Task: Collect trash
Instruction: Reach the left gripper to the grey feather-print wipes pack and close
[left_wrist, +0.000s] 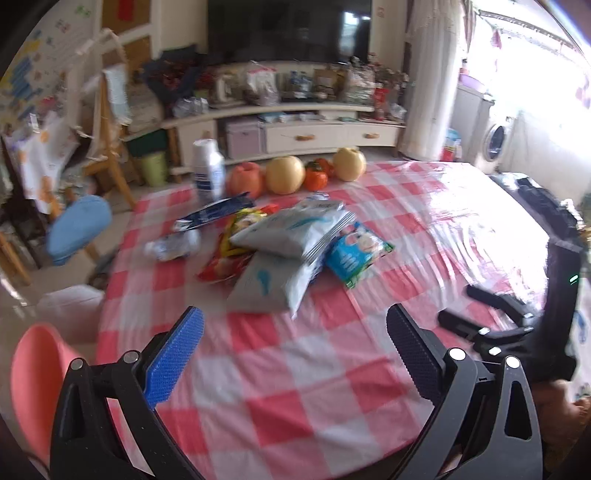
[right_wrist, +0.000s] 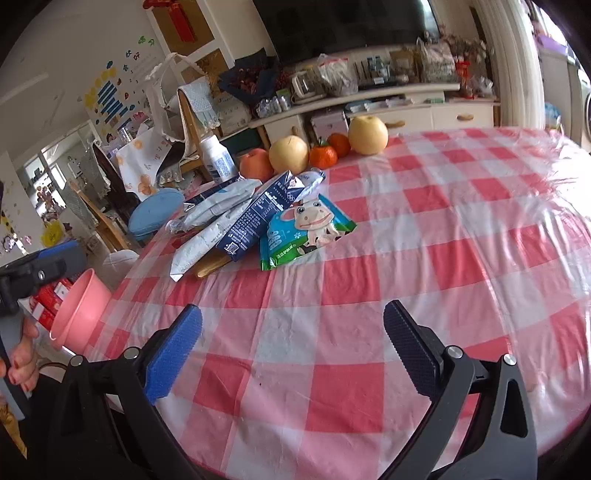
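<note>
A pile of wrappers lies on the red-checked table (left_wrist: 332, 369): two grey-white pouches (left_wrist: 291, 232), a blue-green cartoon packet (left_wrist: 356, 251), a red-yellow snack bag (left_wrist: 229, 251), a dark blue carton (left_wrist: 214, 212) and crumpled foil (left_wrist: 171, 247). The right wrist view shows the same pile: pouches (right_wrist: 210, 218), carton (right_wrist: 255, 221), cartoon packet (right_wrist: 306, 232). My left gripper (left_wrist: 293, 328) is open and empty, short of the pile. My right gripper (right_wrist: 291, 325) is open and empty over the table's near part; it also shows in the left wrist view (left_wrist: 480, 310).
A pink bin (right_wrist: 81, 310) (left_wrist: 33, 387) stands at the table's left edge. Fruit (left_wrist: 284, 173) and a white bottle (left_wrist: 208, 168) line the far edge. Chairs, a blue cushion (left_wrist: 79, 229) and a TV cabinet (left_wrist: 295, 125) lie beyond.
</note>
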